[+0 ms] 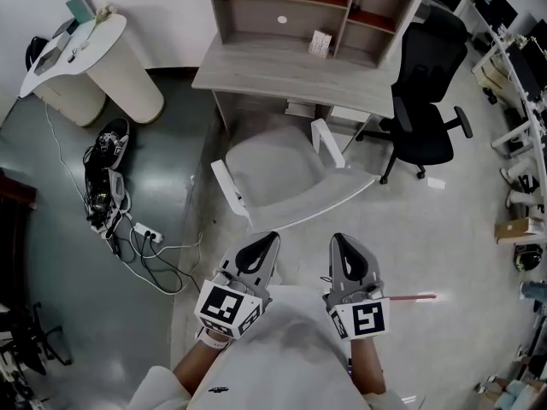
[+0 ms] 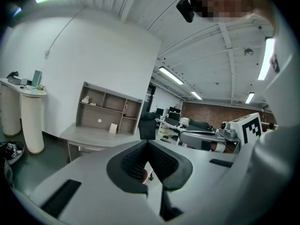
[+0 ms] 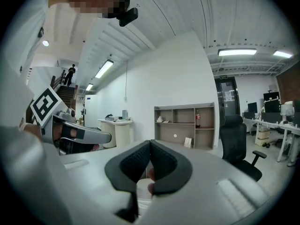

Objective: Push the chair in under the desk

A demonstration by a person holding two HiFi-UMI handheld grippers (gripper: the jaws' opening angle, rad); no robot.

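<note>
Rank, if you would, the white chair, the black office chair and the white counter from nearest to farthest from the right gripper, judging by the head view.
From the right gripper:
1. white chair, directly ahead
2. black office chair, ahead and right
3. white counter, far left

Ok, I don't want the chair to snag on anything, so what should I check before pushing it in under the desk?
1. Both grippers shut and empty: ok, the left gripper and right gripper hold nothing.
2. Grippers on the chair back: cannot tell; their tips sit near its rear edge.
3. Chair square to the desk: not ok, it looks slightly turned.
4. Space under the desk free: cannot tell, it is shadowed.
5. Black office chair out of the way: ok, it stands off to the right.
6. Floor cables clear: ok, they lie well to the left.
</note>
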